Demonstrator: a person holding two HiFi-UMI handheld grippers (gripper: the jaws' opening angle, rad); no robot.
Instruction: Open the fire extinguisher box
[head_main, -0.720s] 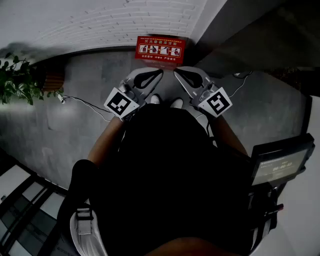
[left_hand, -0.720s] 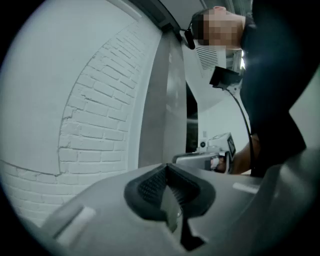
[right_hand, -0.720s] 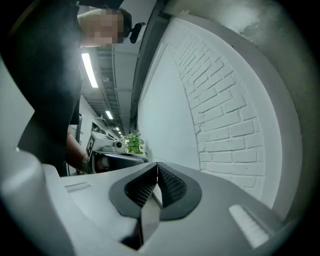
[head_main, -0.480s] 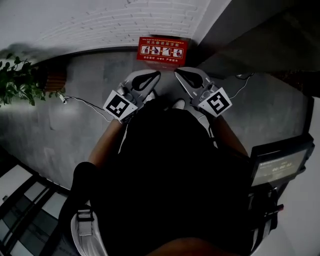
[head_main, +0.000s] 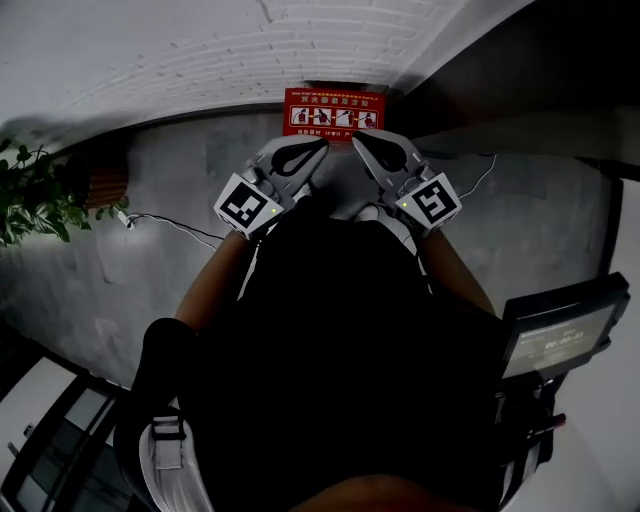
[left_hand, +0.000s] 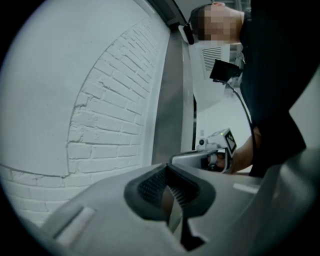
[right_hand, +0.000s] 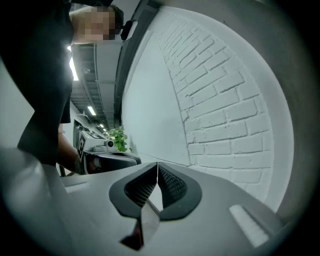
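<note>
- Nearest, the person's dark torso fills the lower middle of the head view. A dark screen on a stand crowds the right edge, close beside the right arm.
- The left gripper and the right gripper are held side by side in front of the torso. Their tips angle toward each other, near but apart, and both aim at the foot of the wall.
- In the left gripper view the fingers meet at their tips with nothing between them. In the right gripper view the fingers are likewise pressed together and empty.
- The grey floor stretches wide to the left of the grippers, crossed only by a thin cable. A leafy plant stands at the far left edge. More floor runs off to the right of the right gripper.
- The fire extinguisher box sits on the floor just beyond the fingertips, against the wall and roughly centred between the two grippers. It is red and looks closed. Its long axis runs along the wall, left to right in the head view. Its labelled face, with a row of small pictures, is turned up toward the camera.
- The white brick wall bounds the far side. A darker wall meets it just right of the box, so the box is hemmed in on its right and has free room on its left.
</note>
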